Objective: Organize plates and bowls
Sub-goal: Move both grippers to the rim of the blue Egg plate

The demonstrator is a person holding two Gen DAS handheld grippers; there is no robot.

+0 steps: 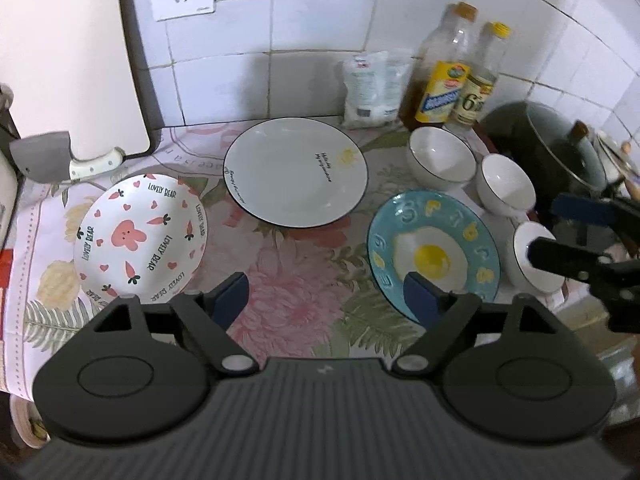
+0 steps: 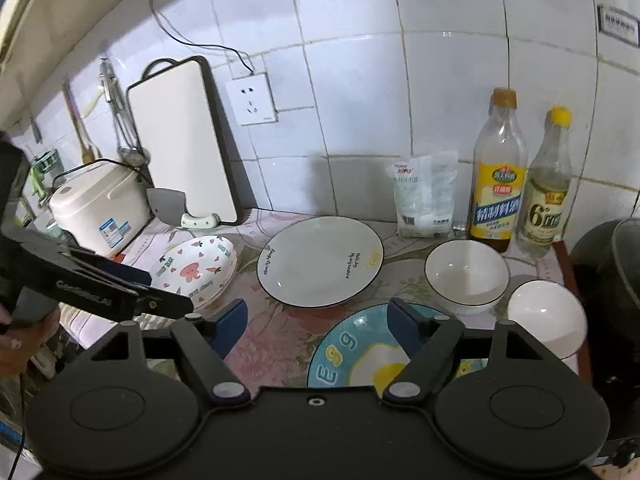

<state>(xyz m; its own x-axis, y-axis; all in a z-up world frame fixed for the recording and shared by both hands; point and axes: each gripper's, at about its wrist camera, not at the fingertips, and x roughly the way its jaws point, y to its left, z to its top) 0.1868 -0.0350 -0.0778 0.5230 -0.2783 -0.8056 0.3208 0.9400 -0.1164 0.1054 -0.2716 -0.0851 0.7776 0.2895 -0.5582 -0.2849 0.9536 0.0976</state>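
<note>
On the floral cloth lie a rabbit-print plate [image 1: 140, 236] at the left, a white black-rimmed plate [image 1: 294, 172] in the middle and a blue fried-egg plate [image 1: 434, 252] at the right. Three white bowls stand at the right: a far one [image 1: 442, 158], a middle one [image 1: 506, 184] and a near one [image 1: 534, 258]. My left gripper [image 1: 326, 298] is open and empty above the cloth between the rabbit plate and the egg plate. My right gripper [image 2: 316, 322] is open and empty above the egg plate [image 2: 360, 352]; in the left wrist view its fingers [image 1: 560, 256] hang over the near bowl.
Two bottles [image 1: 444, 80] and a white bag [image 1: 374, 88] stand at the tiled back wall. A dark pot [image 1: 560, 152] sits at the far right. A cutting board [image 1: 68, 52] and a cleaver [image 1: 44, 156] lean at the left; a rice cooker [image 2: 100, 208] stands beyond them.
</note>
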